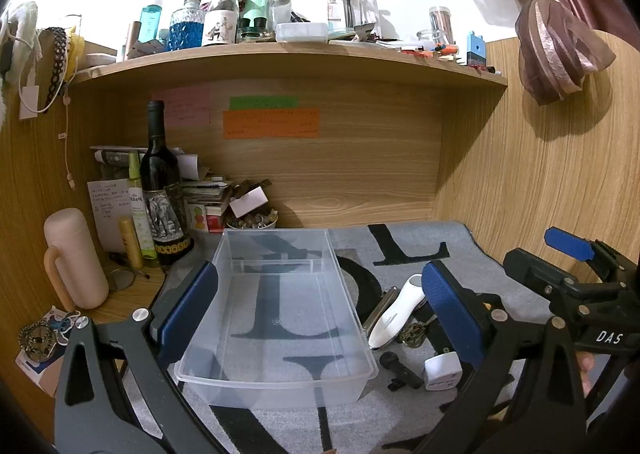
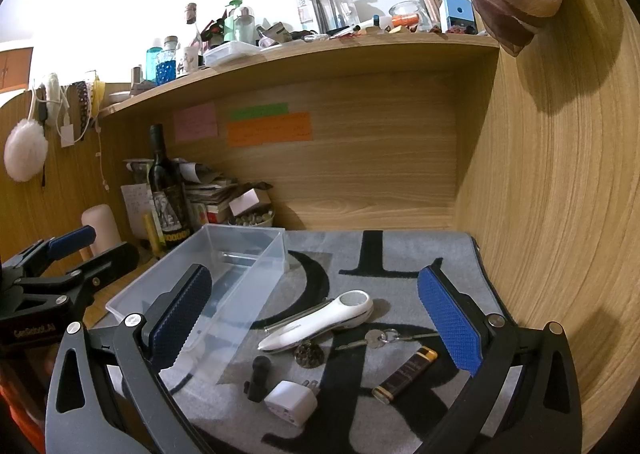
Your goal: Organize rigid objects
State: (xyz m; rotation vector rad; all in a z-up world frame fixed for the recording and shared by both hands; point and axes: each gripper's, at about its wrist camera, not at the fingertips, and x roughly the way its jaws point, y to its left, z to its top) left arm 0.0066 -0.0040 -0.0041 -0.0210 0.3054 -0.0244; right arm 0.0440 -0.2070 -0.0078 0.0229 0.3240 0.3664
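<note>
From the left wrist, the left gripper [image 1: 320, 298] stands released, its blue pads either side of the clear bin [image 1: 276, 318] on the grey mat [image 1: 400, 246]. From the right wrist, the right gripper [image 2: 316, 314] is spread wide, holding nothing, above the white massager [image 2: 320, 322], keys [image 2: 376, 338], lighter [image 2: 404, 374], plug adapter [image 2: 290, 402] and what may be a small black clip [image 2: 258, 374], all lying just right of the bin [image 2: 208, 278].

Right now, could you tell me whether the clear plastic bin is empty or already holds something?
Empty. Through the clear plastic bin only the mat's black lettering shows, and the white handheld device and white plug adapter lie outside on the mat.
</note>
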